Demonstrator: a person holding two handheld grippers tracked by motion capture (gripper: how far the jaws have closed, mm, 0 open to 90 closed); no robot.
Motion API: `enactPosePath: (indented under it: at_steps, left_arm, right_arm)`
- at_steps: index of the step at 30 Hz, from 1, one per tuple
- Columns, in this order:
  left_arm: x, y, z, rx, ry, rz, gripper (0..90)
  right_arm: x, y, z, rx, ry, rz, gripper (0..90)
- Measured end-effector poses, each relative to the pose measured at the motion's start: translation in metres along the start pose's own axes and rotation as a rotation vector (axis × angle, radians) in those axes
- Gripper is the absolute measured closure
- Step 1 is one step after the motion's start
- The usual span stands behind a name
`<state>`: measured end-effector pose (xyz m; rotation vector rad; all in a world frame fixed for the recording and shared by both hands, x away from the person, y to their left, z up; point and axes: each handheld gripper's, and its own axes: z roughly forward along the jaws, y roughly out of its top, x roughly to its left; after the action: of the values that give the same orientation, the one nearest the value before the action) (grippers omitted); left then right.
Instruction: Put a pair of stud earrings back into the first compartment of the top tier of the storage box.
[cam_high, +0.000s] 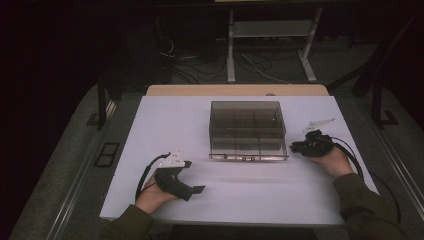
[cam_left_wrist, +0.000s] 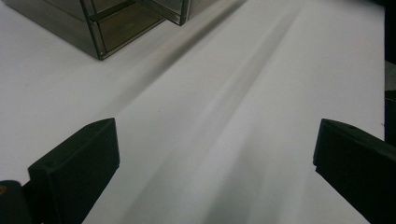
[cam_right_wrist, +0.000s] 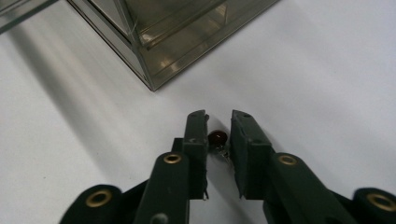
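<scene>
A smoky clear compartment box (cam_high: 247, 130) stands at the middle of the white table (cam_high: 165, 125). My right gripper (cam_high: 296, 147) rests on the table just beyond the box's right front corner. In the right gripper view its jaws (cam_right_wrist: 219, 117) stand close together, shut on a small dark red bead-like piece (cam_right_wrist: 217, 137) with a metal end, down at the table surface. The box's corner (cam_right_wrist: 154, 56) lies just ahead of them. My left gripper (cam_high: 196, 189) lies at the front left, open with nothing between its wide-spread jaws (cam_left_wrist: 217, 126), and the box (cam_left_wrist: 107, 23) is farther off.
A thin clear flap (cam_high: 248, 157) juts from the box's front edge onto the table. Behind the white sheet a wooden table edge (cam_high: 235, 90) shows. Beyond it are a metal stand's legs (cam_high: 270, 50) and cables on the dark floor.
</scene>
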<state>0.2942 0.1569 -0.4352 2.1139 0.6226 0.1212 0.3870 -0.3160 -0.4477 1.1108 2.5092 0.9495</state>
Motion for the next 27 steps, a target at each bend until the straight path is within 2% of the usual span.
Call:
enactPosePath:
  at_steps: [13,27]
  left_arm:
    - [0.000,0.000,0.000,-0.004,-0.003,-0.002,0.0]
    - [0.000,0.000,0.000,-0.005,-0.004,-0.002,0.0]
  right_arm:
    - [-0.002,0.001,-0.002,0.003,0.006,0.025,78.7]
    - [0.006,0.010,-0.036,-0.105,0.053,0.035,78.7]
